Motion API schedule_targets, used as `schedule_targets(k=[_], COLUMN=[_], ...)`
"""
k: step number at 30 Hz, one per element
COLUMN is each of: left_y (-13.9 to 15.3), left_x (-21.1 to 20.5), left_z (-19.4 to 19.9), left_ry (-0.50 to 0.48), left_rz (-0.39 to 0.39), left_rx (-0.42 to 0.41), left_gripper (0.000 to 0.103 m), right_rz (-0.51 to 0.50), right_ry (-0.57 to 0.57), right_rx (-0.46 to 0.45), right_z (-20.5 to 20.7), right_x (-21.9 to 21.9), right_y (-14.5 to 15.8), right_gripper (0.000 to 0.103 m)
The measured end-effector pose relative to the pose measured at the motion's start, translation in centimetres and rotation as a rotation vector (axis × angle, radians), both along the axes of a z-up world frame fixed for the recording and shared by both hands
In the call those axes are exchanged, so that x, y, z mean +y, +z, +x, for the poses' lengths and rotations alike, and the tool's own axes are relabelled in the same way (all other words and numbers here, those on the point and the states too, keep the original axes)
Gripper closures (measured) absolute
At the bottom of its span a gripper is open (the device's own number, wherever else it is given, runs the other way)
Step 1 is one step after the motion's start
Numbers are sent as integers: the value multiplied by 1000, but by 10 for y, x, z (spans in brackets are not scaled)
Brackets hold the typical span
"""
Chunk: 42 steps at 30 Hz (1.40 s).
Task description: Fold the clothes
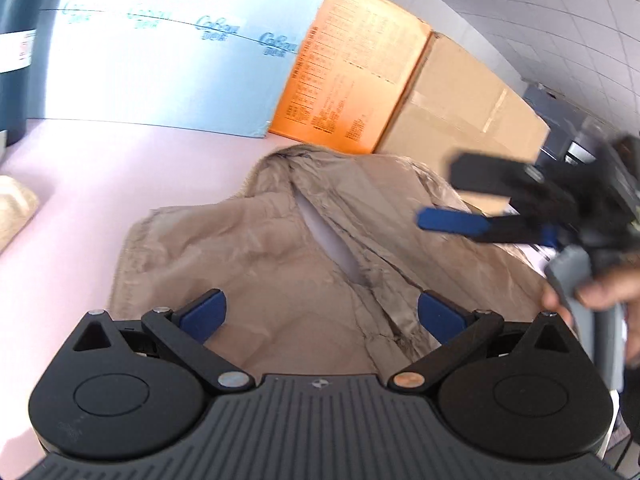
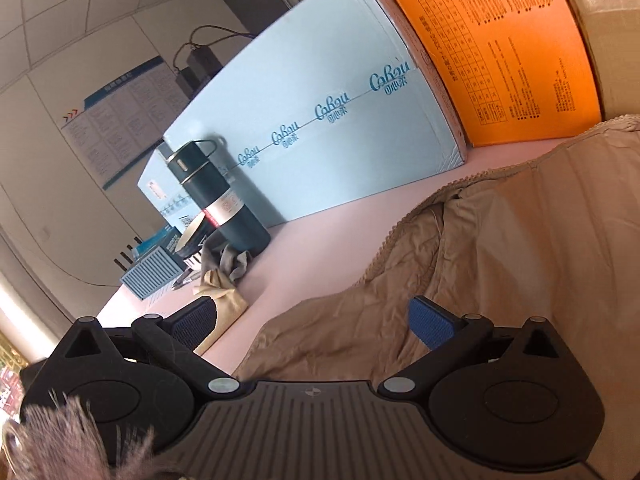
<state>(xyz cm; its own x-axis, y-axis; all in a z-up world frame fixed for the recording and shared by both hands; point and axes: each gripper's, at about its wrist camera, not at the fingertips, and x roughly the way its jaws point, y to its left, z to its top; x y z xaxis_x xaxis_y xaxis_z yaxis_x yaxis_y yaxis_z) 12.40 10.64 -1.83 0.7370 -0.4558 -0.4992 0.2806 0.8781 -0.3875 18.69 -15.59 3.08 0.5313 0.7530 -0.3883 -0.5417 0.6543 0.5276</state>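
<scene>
A tan padded vest (image 1: 272,248) lies spread on the pink table (image 1: 100,168), its front opening gaping to show the table beneath. My left gripper (image 1: 322,314) hovers open just above its near part, blue pads wide apart with nothing between them. My right gripper (image 1: 452,196) shows blurred at the right in the left wrist view, held by a hand (image 1: 608,292) above the vest's right side. In the right wrist view that right gripper (image 2: 316,326) stands open over the vest (image 2: 500,248) and its left edge.
A light blue carton (image 1: 160,60), an orange box (image 1: 352,80) and a brown carton (image 1: 460,120) line the back of the table. A dark flask (image 2: 218,196), a small blue box (image 2: 152,276), grey cloth and a folded beige cloth (image 2: 220,304) sit at the left.
</scene>
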Motion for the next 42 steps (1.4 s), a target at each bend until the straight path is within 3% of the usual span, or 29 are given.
schedule_targets(k=[3, 7, 12, 16, 30, 40, 41, 42], left_y=[8, 19, 10, -6, -11, -12, -13, -13], left_x=[23, 48, 75, 90, 100, 112, 112, 113], left_z=[-3, -11, -13, -12, -14, -16, -17, -17], left_ry=[60, 111, 128, 130, 170, 231, 235, 239], left_rz=[-32, 38, 47, -20, -64, -120, -121, -123], left_rx=[28, -1, -10, -4, 2, -1, -2, -3], left_gripper=[0, 0, 0, 0, 0, 0, 0, 0], right_rz=[-42, -198, -496, -707, -873, -907, -896, -862], right_ry=[38, 158, 349, 383, 376, 449, 461, 491], right_rx=[-54, -147, -423, -632, -973, -1057, -1057, -995], right_z=[-47, -102, -172, -205, -240, -248, -247, -242], right_x=[-12, 1, 44, 66, 124, 138, 140, 142], right_y=[-1, -10, -29, -49, -69, -71, -72, -70], right_gripper=[0, 0, 0, 0, 0, 0, 5, 27])
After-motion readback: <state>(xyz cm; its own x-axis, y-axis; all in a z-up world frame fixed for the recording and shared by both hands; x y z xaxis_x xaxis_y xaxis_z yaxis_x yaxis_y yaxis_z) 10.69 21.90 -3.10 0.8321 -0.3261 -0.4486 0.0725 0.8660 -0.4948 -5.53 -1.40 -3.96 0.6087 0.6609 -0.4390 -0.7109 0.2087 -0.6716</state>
